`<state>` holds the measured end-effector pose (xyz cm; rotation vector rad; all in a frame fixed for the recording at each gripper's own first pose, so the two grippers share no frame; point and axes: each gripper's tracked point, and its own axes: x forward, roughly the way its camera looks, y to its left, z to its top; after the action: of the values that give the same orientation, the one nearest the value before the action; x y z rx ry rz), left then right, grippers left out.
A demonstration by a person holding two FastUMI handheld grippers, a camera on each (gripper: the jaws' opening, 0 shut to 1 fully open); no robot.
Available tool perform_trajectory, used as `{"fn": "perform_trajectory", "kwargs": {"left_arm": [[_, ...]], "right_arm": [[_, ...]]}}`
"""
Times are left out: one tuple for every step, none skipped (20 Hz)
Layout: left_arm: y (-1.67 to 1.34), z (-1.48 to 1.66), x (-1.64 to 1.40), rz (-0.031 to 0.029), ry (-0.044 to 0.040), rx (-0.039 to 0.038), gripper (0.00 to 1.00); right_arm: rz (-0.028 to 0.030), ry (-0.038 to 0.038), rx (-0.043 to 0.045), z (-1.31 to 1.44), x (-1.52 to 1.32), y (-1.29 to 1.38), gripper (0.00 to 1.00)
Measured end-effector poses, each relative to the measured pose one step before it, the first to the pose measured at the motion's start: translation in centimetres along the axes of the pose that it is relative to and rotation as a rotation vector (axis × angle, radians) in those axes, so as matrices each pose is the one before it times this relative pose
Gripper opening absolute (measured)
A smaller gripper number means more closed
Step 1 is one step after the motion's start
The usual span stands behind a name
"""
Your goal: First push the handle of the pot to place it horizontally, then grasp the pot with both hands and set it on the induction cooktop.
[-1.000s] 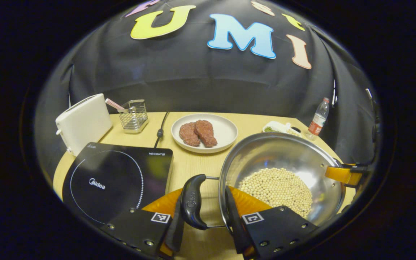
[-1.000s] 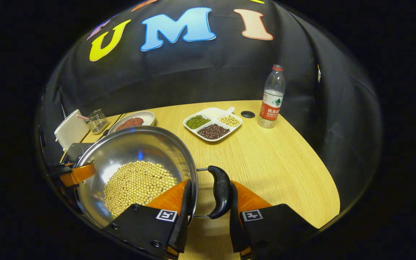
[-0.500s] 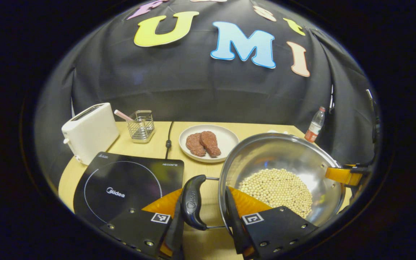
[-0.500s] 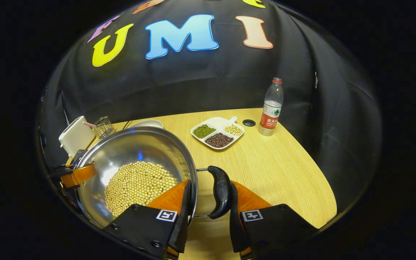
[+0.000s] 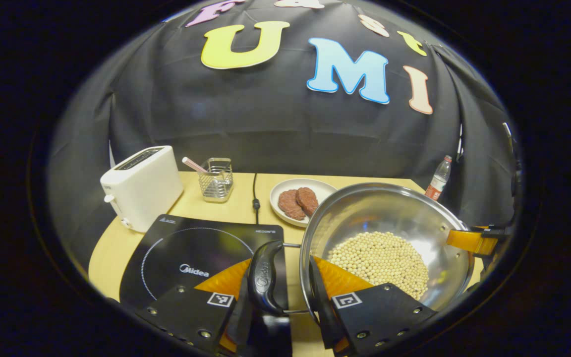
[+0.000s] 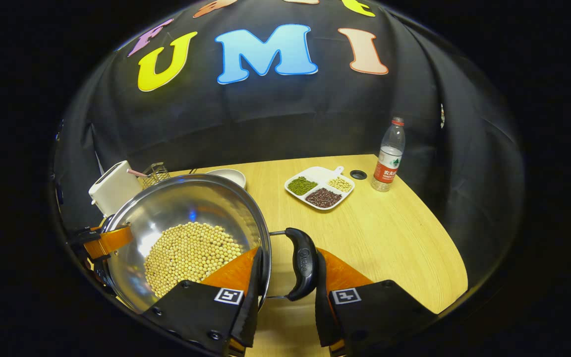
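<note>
A steel pot [image 5: 389, 218] holding pale beans [image 5: 379, 260] hangs above the table, carried by both grippers. My left gripper [image 5: 280, 302] is shut across the pot's black left handle [image 5: 264, 277] and rim, one finger outside the handle, the other inside the wall. In the right gripper view, my right gripper [image 6: 285, 297] is shut the same way on the black right handle [image 6: 303, 260] of the pot [image 6: 186, 203]. The black induction cooktop [image 5: 191, 253] lies on the table just left of the pot; the left handle overlaps its right edge.
A white toaster [image 5: 142, 186], a wire holder [image 5: 215, 173], a black cord [image 5: 255, 196] and a plate of meat patties [image 5: 298, 201] stand behind the cooktop. On the right lie a divided bean dish [image 6: 320, 187] and a water bottle [image 6: 388, 156]. Bare tabletop [image 6: 389, 248] stretches right of the pot.
Both grippers have carried the pot up and to the left. In the left gripper view the cooktop has slid right, under the left handle; the plate now sits partly behind the pot.
</note>
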<state>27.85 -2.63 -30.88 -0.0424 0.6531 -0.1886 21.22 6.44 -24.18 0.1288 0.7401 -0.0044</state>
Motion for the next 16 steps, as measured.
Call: {"fn": "perform_trajectory", "kwargs": {"left_arm": [[0.683, 0.053, -0.186, 0.00695, -0.00016, -0.00005, 0.57], [0.718, 0.085, -0.15, 0.00584, -0.00003, -0.0001, 0.57], [0.723, -0.048, -0.071, 0.00555, 0.00096, -0.00217, 0.57], [0.698, 0.03, -0.078, 0.00386, 0.00085, -0.0017, 0.57], [0.506, 0.177, -0.136, 0.00294, -0.00157, -0.00136, 0.57], [0.577, 0.038, -0.027, 0.00204, 0.00058, 0.00072, 0.57], [0.667, 0.007, -0.181, 0.00276, -0.00017, -0.0004, 0.57], [0.664, 0.027, -0.036, 0.00334, 0.00072, 0.00029, 0.57], [0.529, -0.037, -0.026, 0.00349, 0.00009, 0.00084, 0.57], [0.568, 0.028, -0.032, 0.00298, 0.00294, 0.00153, 0.57], [0.602, -0.095, -0.083, 0.00353, 0.00201, -0.0015, 0.57], [0.527, -0.001, 0.038, 0.00342, 0.00147, -0.00103, 0.57], [0.744, -0.027, -0.137, 0.00404, -0.00067, -0.00095, 0.57], [0.739, 0.067, 0.131, 0.00362, -0.0008, -0.00021, 0.57], [0.806, -0.005, -0.028, 0.00214, 0.00241, 0.00031, 0.57], [0.657, -0.042, 0.096, 0.00101, 0.00337, -0.00055, 0.53]], "right_arm": [[0.00664, 0.00118, 0.00132, 0.026, 0.108, 0.679, 0.47], [0.00627, 0.0012, -0.00057, 0.019, 0.092, 0.636, 0.5], [0.00451, 0.00004, -0.00019, 0.091, 0.07, 0.611, 0.5], [0.00375, -0.00049, 0.00023, -0.109, 0.103, 0.554, 0.5], [0.00275, -0.00108, 0.00023, 0.056, 0.005, 0.542, 0.5], [0.00193, -0.00069, 0.00167, -0.003, 0.032, 0.57, 0.5], [0.00187, 0.00095, -0.00011, -0.039, 0.041, 0.572, 0.47], [0.00258, -0.00042, 0.00096, -0.018, 0.008, 0.538, 0.51], [0.0027, 0.00275, 0.0003, -0.043, 0.092, 0.564, 0.47], [0.00342, 0.00153, 0.00103, -0.156, 0.16, 0.498, 0.5], [0.00311, 0.00239, 0.00046, -0.011, 0.011, 0.57, 0.5], [0.00358, 0.00271, 0.001, -0.083, 0.08, 0.585, 0.5], [0.00412, -0.00051, 0.00081, 0.03, 0.114, 0.585, 0.5], [0.0034, 0.00098, 0.0001, -0.119, 0.122, 0.623, 0.47], [0.00221, 0.00434, -0.00024, -0.038, 0.185, 0.593, 0.47], [0.00172, -0.00192, 0.00032, 0.067, 0.193, 0.691, 0.5]]}}
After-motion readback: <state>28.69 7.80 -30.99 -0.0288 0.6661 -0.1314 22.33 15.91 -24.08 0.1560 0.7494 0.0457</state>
